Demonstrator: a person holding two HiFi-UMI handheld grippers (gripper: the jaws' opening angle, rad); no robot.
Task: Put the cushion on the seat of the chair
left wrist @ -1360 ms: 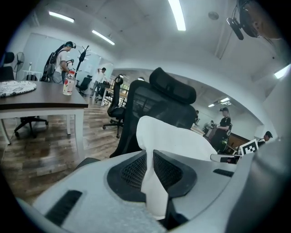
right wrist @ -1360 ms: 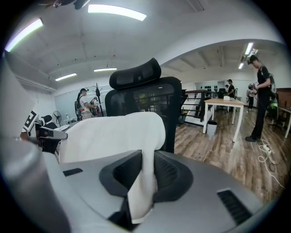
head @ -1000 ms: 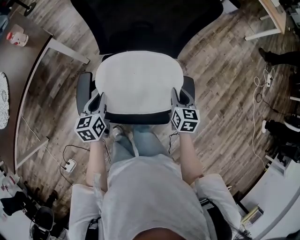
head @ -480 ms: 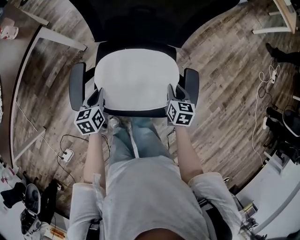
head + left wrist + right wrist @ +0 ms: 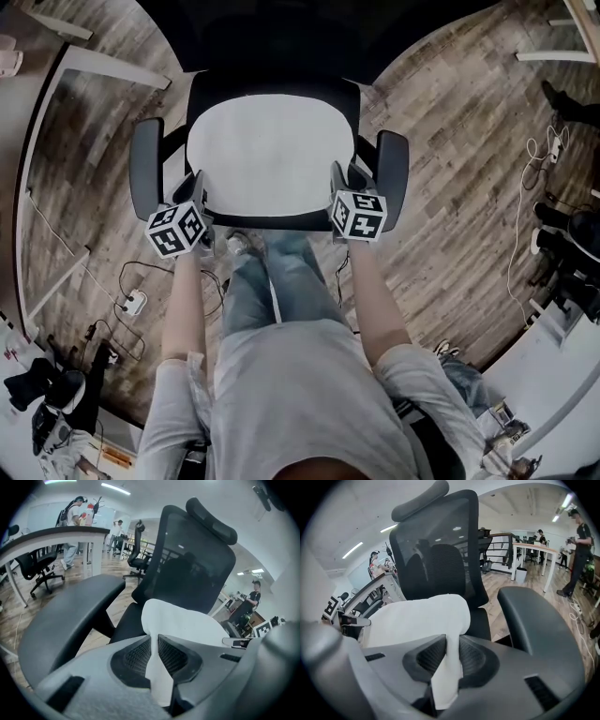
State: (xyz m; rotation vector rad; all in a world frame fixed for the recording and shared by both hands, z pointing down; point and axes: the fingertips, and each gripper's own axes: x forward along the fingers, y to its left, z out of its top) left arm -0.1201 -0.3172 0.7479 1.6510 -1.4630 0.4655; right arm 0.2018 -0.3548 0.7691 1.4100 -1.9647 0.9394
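Over the black seat (image 5: 272, 223) of the office chair (image 5: 281, 47), found the white cushion (image 5: 272, 155) spread flat and covering nearly all of it, with only a dark strip bare along the near edge. Could not tell whether its underside touched the seat. Lay between the left armrest (image 5: 145, 178) and the right armrest (image 5: 392, 178), apart from both.

Was gripped at its two near corners. Had the left tongs (image 5: 199, 186) closed narrow on the near left corner. In the left gripper view, saw the cloth pinched between the ribbed pads (image 5: 136, 656), a fold of it hanging out toward the camera. Had the right tongs (image 5: 339, 180) closed narrow on the near right corner in the same way, with white cloth squeezed between the pads (image 5: 471, 658) and a flap drooping below them. Showed both marker cubes pointing back at the person, one on each side of the seat's near edge.

Beyond the cushion, rose the mesh backrest (image 5: 187, 564) with its headrest (image 5: 211, 520) on top. Near the seat's front edge, stood legs in jeans (image 5: 272, 281) on the wooden floor (image 5: 450, 187). Left of them, noted a white power strip (image 5: 134, 302) with its cable on the boards.
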